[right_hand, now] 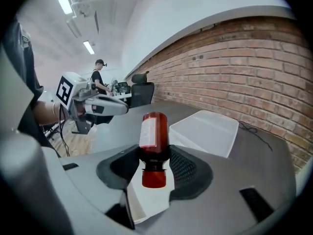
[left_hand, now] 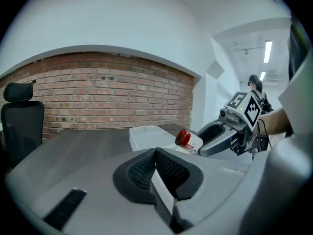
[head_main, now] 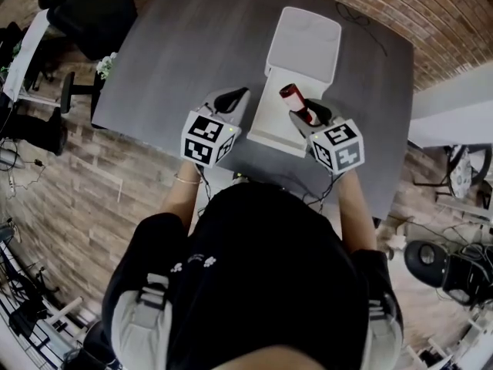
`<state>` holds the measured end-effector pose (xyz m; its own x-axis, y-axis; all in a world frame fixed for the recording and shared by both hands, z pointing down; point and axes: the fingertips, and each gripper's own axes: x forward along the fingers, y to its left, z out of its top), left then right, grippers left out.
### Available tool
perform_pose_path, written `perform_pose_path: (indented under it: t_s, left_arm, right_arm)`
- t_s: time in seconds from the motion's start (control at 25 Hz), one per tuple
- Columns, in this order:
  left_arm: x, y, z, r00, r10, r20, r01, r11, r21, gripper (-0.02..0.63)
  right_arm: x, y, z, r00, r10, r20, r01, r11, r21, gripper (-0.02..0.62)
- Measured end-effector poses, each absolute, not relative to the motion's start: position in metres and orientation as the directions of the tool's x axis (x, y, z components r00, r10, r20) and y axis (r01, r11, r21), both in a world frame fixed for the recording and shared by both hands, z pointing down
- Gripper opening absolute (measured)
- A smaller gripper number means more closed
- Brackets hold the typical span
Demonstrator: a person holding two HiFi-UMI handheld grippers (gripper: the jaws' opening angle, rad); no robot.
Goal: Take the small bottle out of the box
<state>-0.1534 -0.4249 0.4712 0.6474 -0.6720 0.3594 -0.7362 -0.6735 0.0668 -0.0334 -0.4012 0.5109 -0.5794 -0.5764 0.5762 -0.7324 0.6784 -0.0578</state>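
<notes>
The small red bottle (head_main: 295, 100) with a white label lies level between the fingers of my right gripper (head_main: 302, 112), which is shut on it just above the white box (head_main: 271, 129). In the right gripper view the bottle (right_hand: 154, 136) has its neck pinched by the pads and its cap turned toward the camera. The box's lid (head_main: 304, 41) lies open toward the far side. My left gripper (head_main: 237, 95) hovers just left of the box, shut with nothing between its pads (left_hand: 168, 169). From the left gripper view, the bottle (left_hand: 188, 140) and the right gripper (left_hand: 220, 136) show to the right.
The dark grey table (head_main: 185, 45) holds a thin cable (head_main: 362, 25) at the far right. A black office chair (head_main: 85, 6) stands off the far left corner. Beyond the table edges is wood floor with cluttered gear. A brick wall (left_hand: 107, 97) lies behind.
</notes>
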Motion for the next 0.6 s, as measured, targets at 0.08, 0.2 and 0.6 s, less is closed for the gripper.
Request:
perform_pose_path:
  t_s: [0.08, 0.2, 0.6]
  left_arm:
    - [-0.146, -0.421, 0.46, 0.659, -0.674, 0.335, -0.733, -0.675, 0.083, 0.003]
    - [-0.136, -0.415, 0.445, 0.672, -0.674, 0.308, -0.724, -0.684, 0.082, 0.003]
    - [-0.119, -0.398, 0.403, 0.686, -0.687, 0.239, -0.714, -0.698, 0.043, 0.003]
  right_arm:
    - [-0.026, -0.4, 0.493, -0.576, -0.612, 0.542, -0.747, 0.664, -0.044, 0.192]
    - [-0.017, -0.397, 0.47, -0.569, -0.657, 0.495, -0.765, 0.644, -0.024, 0.192]
    - [0.022, -0.381, 0.413, -0.48, -0.825, 0.299, -0.877, 0.45, -0.166, 0.193]
